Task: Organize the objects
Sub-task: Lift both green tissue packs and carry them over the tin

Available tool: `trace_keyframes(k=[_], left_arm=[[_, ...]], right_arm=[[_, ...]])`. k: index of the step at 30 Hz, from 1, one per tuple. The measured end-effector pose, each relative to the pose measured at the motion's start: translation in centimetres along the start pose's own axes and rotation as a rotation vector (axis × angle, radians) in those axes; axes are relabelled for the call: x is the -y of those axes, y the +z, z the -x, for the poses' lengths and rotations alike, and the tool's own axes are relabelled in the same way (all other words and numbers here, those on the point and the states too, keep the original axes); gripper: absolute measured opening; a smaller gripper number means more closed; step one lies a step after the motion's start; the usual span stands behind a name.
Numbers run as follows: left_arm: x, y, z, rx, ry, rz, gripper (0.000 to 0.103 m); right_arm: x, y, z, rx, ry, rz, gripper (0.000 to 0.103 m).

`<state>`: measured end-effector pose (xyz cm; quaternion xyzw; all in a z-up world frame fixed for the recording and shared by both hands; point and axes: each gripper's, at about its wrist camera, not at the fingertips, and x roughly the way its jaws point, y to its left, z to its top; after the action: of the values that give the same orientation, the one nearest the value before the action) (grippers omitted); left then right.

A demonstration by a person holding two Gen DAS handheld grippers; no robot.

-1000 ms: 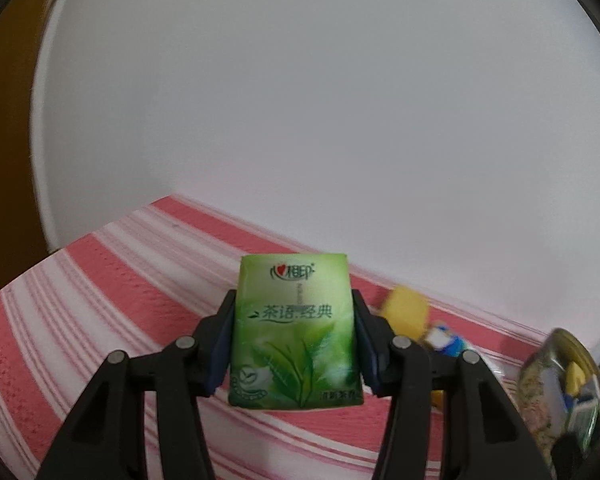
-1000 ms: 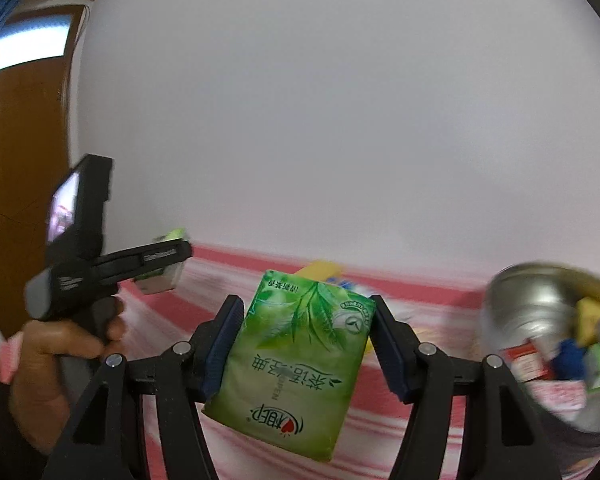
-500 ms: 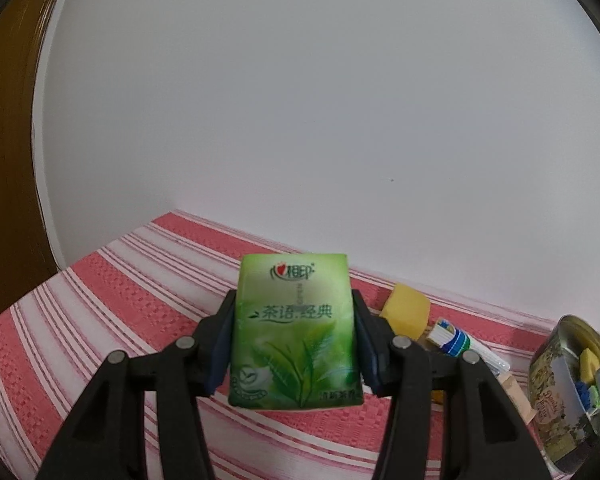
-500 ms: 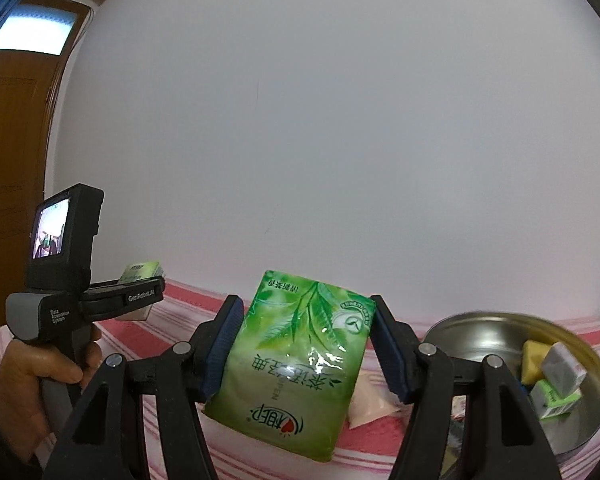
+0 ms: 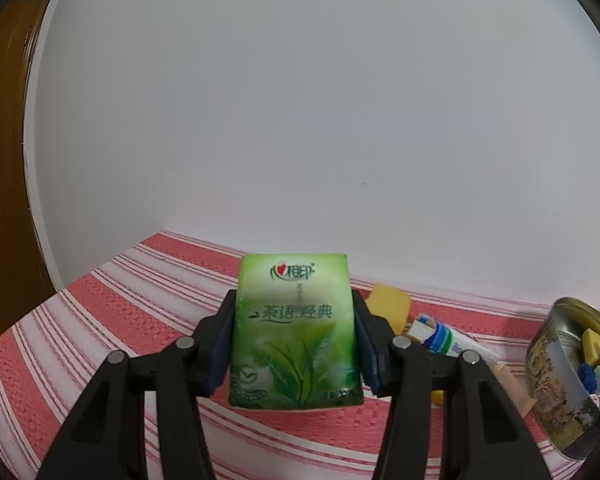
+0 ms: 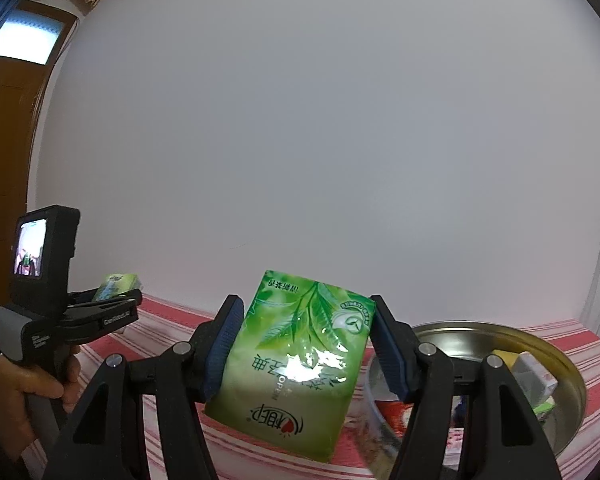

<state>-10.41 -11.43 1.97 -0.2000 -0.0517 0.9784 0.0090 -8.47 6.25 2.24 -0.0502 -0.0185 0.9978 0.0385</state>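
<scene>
The table (image 5: 100,320), covered with a red-and-white striped cloth, stands against a white wall. A round metal tin (image 6: 572,364) sits toward its right edge and already holds several small packets; in the left wrist view the same tin shows a printed side wall.

The right gripper (image 6: 306,350) has its jaws closed on a green tissue pack (image 6: 296,364), held tilted and upside down, above the table just left of the tin. The left gripper (image 5: 294,340) has its jaws closed on a second tissue pack (image 5: 294,332), held upright above the table's middle.

Near the back edge lie a yellow block (image 5: 390,306), a blue-and-white tube (image 5: 440,336) and a tan packet (image 5: 512,388).

Judgement: sorting is partly done; both packs and the loose items remain to be placed.
</scene>
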Motion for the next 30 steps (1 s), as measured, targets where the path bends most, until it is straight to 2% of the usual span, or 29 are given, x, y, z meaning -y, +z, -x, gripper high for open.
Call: trace_keyframes(k=[8, 11, 22, 30], left_arm=[[3.4, -1.5, 0.2, -0.042, -0.065, -0.022, 0.052], [4.9, -1.8, 0.8, -0.028, -0.06, -0.048, 0.052], [11.7, -2.0, 4.5, 0.03, -0.118, -0.111, 0.052], [16.6, -2.0, 6.7, 0.035, -0.202, -0.122, 0.052]], right_arm=[[2.6, 0.5, -0.6, 0.025, -0.041, -0.017, 0.065], [3.8, 0.7, -0.7, 0.034, -0.06, -0.027, 0.065], [7.3, 1.2, -1.8, 0.063, -0.129, -0.047, 0.065], [10.3, 1.3, -3.0, 0.07, -0.213, -0.054, 0.065]])
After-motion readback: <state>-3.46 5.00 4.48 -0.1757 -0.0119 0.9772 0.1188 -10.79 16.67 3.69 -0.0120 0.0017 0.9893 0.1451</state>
